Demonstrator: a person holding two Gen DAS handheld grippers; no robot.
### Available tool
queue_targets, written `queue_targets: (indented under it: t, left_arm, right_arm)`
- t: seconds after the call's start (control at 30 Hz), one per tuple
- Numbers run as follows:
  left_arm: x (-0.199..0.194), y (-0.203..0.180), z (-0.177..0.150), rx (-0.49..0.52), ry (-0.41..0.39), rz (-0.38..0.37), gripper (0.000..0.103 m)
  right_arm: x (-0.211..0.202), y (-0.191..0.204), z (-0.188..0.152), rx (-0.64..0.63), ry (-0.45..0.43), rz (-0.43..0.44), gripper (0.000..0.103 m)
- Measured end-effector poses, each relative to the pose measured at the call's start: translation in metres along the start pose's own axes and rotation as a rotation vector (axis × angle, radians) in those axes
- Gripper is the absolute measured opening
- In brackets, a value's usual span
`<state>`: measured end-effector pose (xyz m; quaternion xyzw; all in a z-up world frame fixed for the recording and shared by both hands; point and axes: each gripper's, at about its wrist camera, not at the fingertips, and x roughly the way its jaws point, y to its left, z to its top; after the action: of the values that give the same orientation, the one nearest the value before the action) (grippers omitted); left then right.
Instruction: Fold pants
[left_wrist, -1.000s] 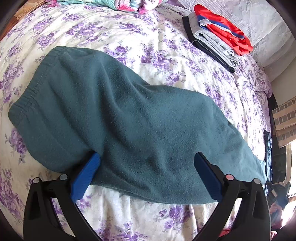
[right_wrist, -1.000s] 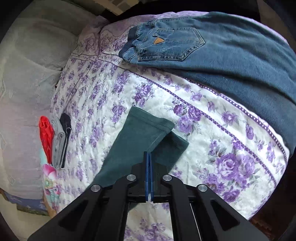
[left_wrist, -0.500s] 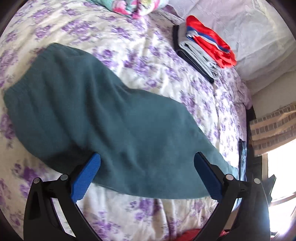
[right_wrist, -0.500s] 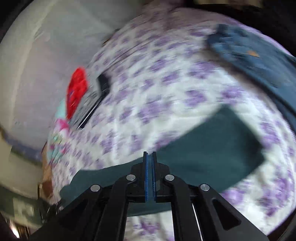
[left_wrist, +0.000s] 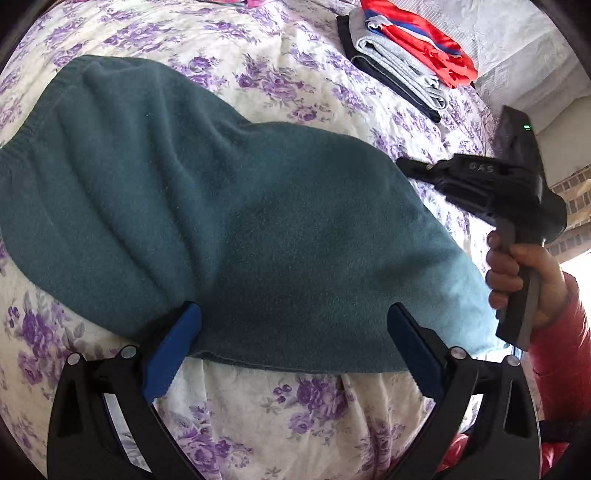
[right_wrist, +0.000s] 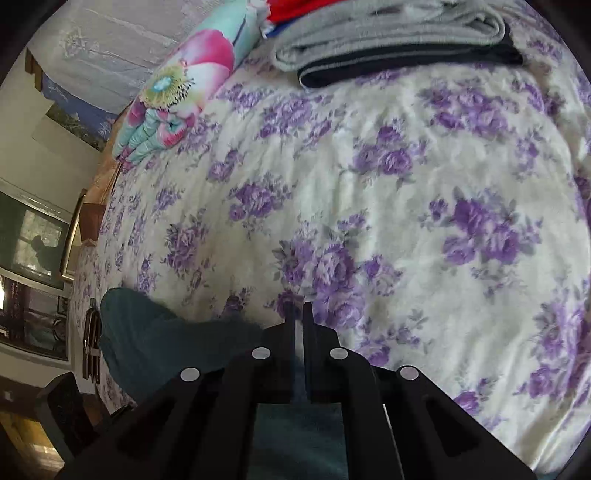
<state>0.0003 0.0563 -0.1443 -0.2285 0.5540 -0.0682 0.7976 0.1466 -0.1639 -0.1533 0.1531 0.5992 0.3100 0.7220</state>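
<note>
Teal fleece pants (left_wrist: 229, 221) lie across the purple-flowered bedspread (left_wrist: 295, 413), waistband at the left. My left gripper (left_wrist: 291, 310) is open, its blue pads (left_wrist: 173, 347) straddling the pants' near edge without pressing on it. A hand in a red sleeve holds my right gripper (left_wrist: 400, 166) at the pants' far right edge. In the right wrist view that gripper (right_wrist: 299, 306) is shut to a thin slit. Teal pants fabric (right_wrist: 155, 339) runs up under and between its fingers, so it grips the leg end.
A stack of folded clothes, red on grey on black (left_wrist: 406, 62) (right_wrist: 388, 37), sits at the back of the bed. Beside it lies a flowered pillow (right_wrist: 177, 92). A white lace cover (left_wrist: 524, 44) is behind. The bed's edge and a window (right_wrist: 33, 240) are at the left.
My right gripper swung fast across the bed with the leg end, away from the jeans toward the folded stack, and now shows in the left wrist view. The left gripper barely moved.
</note>
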Motion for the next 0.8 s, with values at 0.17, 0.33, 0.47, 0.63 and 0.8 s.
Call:
queue_targets:
  t: [0.17,0.33,0.47,0.63,0.8]
  left_arm:
    - [0.007,-0.014,-0.002,0.080,0.002,0.101,0.098]
    - [0.017,-0.027,0.001,0.141,0.012,0.177,0.099]
    - [0.020,-0.029,0.006,0.146,0.016,0.179,0.099]
    - [0.017,-0.024,0.002,0.139,0.007,0.166,0.099]
    - [0.016,-0.024,-0.001,0.153,0.010,0.176,0.099]
  right_arm:
    - [-0.013,0.025,-0.037,-0.101,0.090,0.128,0.006]
    - [-0.015,0.048,-0.060,-0.238,0.116,0.081,0.006]
    - [-0.022,0.047,-0.062,-0.226,0.095,0.098,0.007]
    - [-0.019,0.052,-0.058,-0.257,0.083,0.078,0.043]
    - [-0.015,0.062,-0.056,-0.283,0.070,0.087,0.043]
